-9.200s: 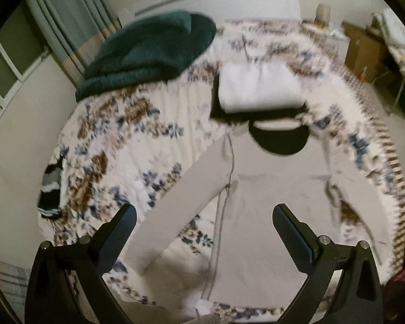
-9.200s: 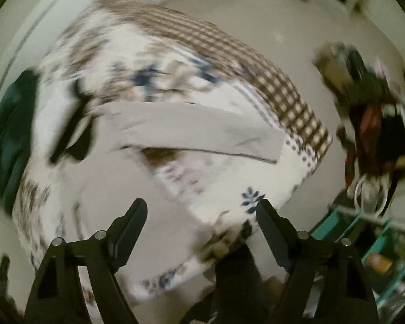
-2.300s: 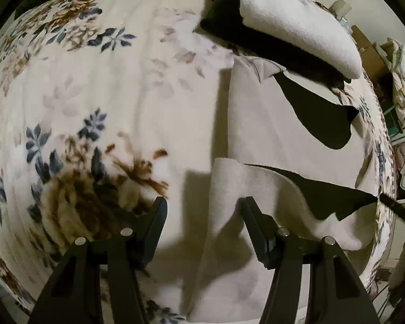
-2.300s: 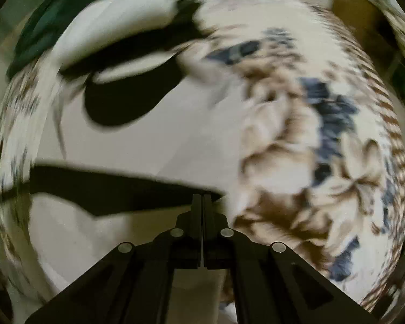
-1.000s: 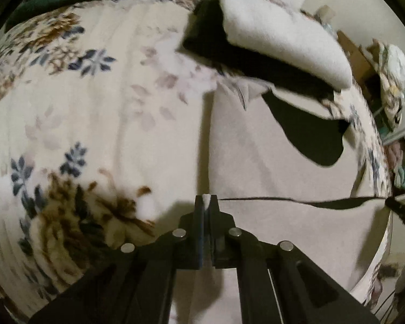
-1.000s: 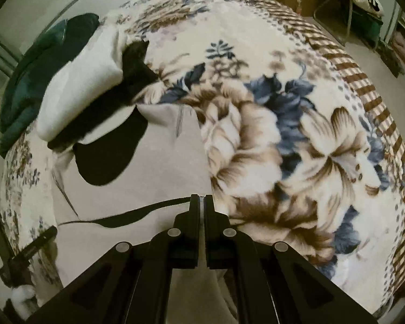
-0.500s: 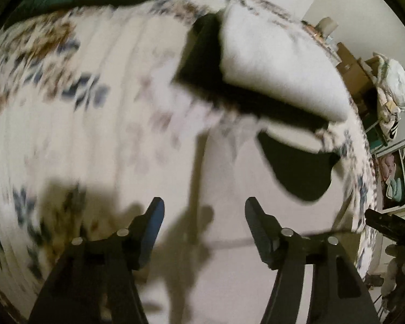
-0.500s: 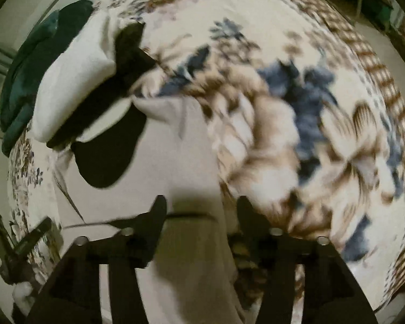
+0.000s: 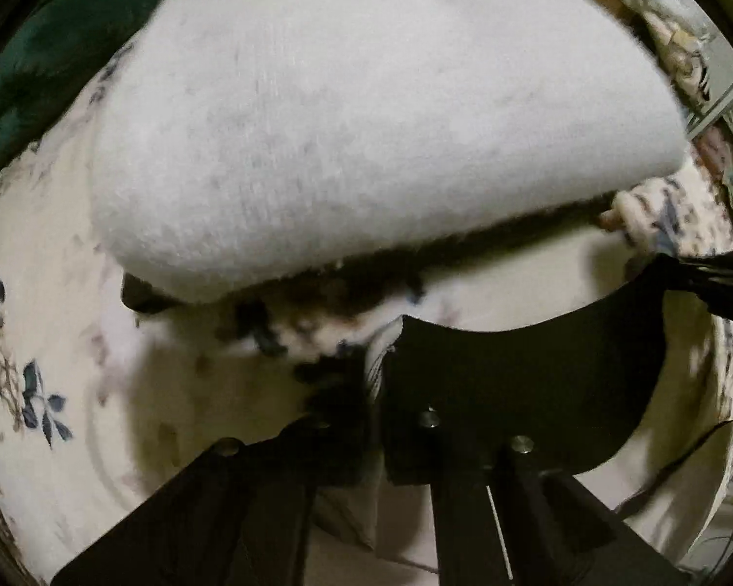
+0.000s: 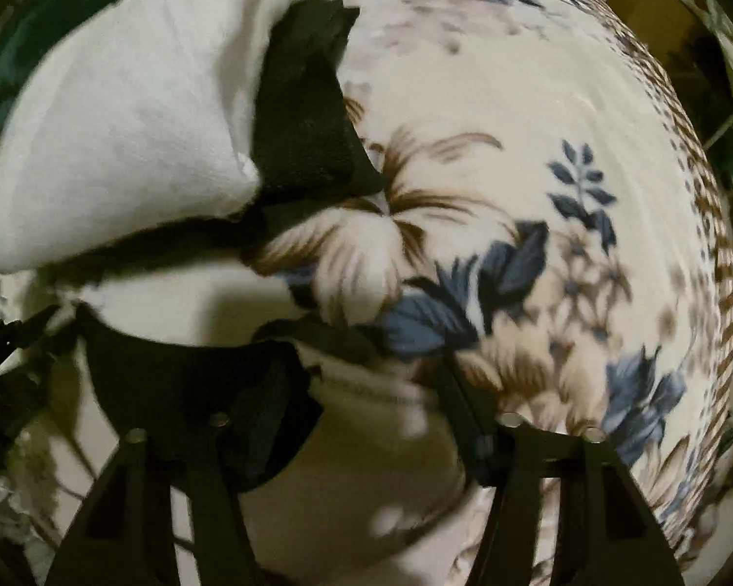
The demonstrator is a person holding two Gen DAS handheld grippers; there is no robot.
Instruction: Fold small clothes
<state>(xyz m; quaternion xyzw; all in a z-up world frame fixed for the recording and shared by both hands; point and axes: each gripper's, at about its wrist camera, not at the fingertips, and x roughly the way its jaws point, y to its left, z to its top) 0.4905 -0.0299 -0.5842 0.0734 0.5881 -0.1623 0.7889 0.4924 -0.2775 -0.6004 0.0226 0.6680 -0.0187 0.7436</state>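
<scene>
Since half a second back, both hands have slid up the bed (image 9: 49, 342) to the neckline of the grey shirt (image 9: 513, 288). It lies flat just below the folded white pile (image 9: 366, 122). My left fingers (image 9: 361, 420) are clamped on the collar edge. My right fingers (image 10: 464, 410) have just been closing (a gap remains), with shoulder cloth between them.

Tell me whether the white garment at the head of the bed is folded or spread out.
Folded. The white garment lies as a thick, compact block with a rounded doubled edge, resting on a dark garment on the floral blanket.
</scene>
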